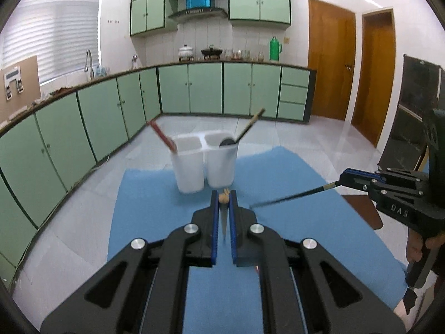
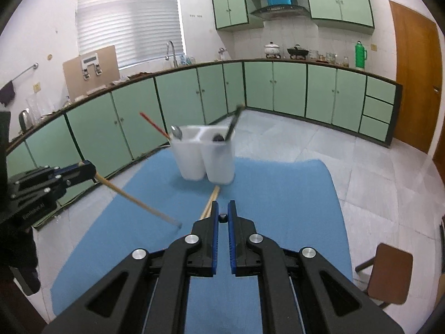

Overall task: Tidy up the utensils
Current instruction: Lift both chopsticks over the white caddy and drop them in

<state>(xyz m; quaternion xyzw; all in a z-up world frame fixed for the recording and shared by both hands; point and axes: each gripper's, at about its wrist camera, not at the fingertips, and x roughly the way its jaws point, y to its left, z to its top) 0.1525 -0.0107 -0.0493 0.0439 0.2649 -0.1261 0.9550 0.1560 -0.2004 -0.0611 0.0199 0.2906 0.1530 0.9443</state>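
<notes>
Overhead, left tool (image 1: 223,198) pinches a wooden chopstick (image 2: 139,199), right tool (image 2: 222,208) a dark chopstick (image 1: 294,196), ready for the white holder (image 1: 204,162).

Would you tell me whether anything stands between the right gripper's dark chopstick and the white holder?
Nothing visible does: only blue mat lies between the dark chopstick and the white holder; wooden chopsticks lie flat before it.

Left gripper (image 1: 224,198) pointing forward and down, blue-padded jaws clamped on a thin stick, right gripper (image 2: 223,208) likewise angled down, jaws pinched on a dark stick, a hand (image 1: 422,246) gripping its handle, both grippers side by side, apart
</notes>
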